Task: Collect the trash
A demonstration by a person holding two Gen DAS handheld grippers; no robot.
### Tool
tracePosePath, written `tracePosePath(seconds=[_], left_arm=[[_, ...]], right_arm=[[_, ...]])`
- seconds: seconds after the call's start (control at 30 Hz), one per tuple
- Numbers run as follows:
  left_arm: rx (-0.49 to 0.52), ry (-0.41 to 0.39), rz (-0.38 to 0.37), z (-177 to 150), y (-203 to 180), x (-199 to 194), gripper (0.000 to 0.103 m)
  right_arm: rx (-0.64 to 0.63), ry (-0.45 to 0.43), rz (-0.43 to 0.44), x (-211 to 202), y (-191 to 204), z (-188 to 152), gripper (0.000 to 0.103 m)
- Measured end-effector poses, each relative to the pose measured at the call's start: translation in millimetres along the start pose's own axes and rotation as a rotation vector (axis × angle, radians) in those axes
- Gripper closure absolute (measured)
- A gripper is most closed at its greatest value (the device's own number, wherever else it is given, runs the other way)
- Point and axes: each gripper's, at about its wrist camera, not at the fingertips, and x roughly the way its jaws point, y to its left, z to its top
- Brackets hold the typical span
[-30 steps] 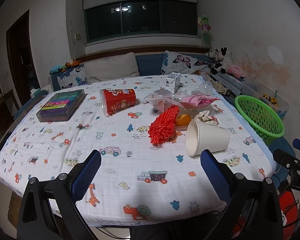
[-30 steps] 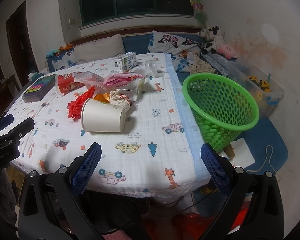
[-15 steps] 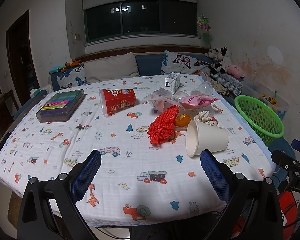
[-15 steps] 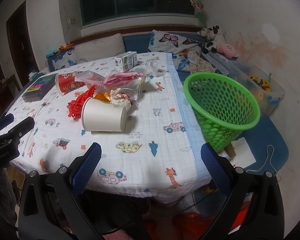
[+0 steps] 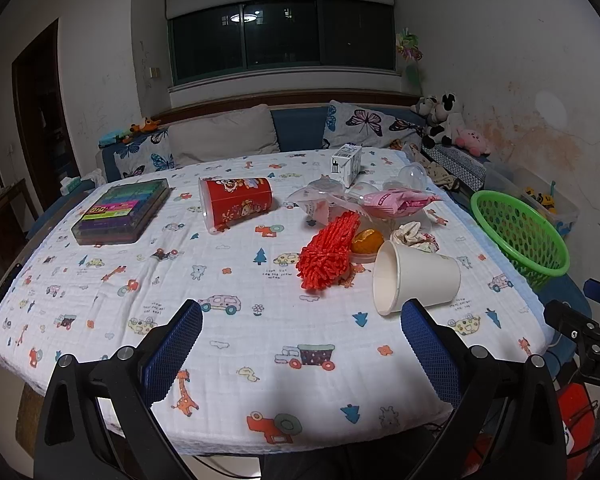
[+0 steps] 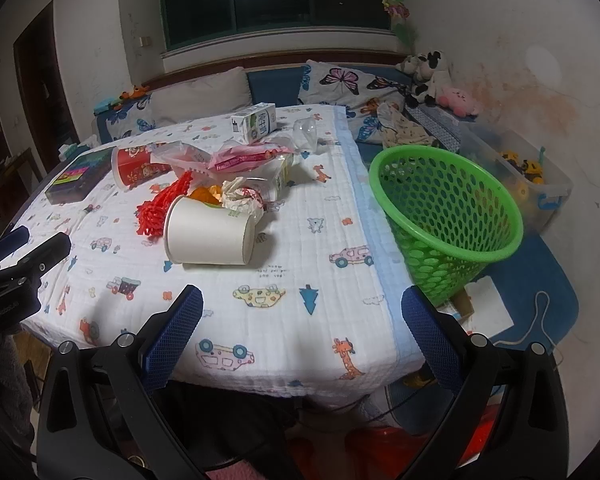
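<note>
A white paper cup (image 5: 416, 278) (image 6: 210, 236) lies on its side on the patterned tablecloth. Beside it are a red mesh net (image 5: 328, 252) (image 6: 160, 208), an orange peel (image 5: 366, 241), a crumpled tissue (image 5: 414, 236) (image 6: 242, 198), a pink wrapper (image 5: 396, 201) (image 6: 244, 159) and clear plastic bags (image 5: 320, 202). A green basket (image 5: 520, 236) (image 6: 444, 220) stands off the table's right edge. My left gripper (image 5: 300, 344) is open and empty over the near table edge. My right gripper (image 6: 300, 332) is open and empty, short of the cup.
A red printed cup (image 5: 236, 202) lies on its side, a coloured marker case (image 5: 122, 210) sits at the left, and a milk carton (image 5: 346, 164) (image 6: 254, 122) stands at the back. A sofa with pillows is behind. A clear toy bin (image 6: 528, 176) sits beyond the basket.
The right gripper has drifted slightly forward and right, so the basket and cup look a little nearer. The left view is almost unchanged.
</note>
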Motion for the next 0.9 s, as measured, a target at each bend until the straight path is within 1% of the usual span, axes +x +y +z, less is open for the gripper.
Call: tracePosePath(seconds=[0.3, 0.37, 0.9], left_arm=[[0.002, 0.003, 0.001, 0.0, -1.3, 0.5, 0.006], [0.001, 0.008, -0.002, 0.5, -0.3, 8.9, 0.006], [0.003, 0.015, -0.002, -0.5, -0.7, 16.5, 0.006]], right_arm=[[-0.001, 0.006, 0.002, 3.8, 0.0, 2.3, 0.004], [-0.002, 0.007, 0.004, 4.7, 0.1, 2.3, 0.004], [-0.003, 0.016, 0.005, 8.4, 0.3, 3.7, 0.004]])
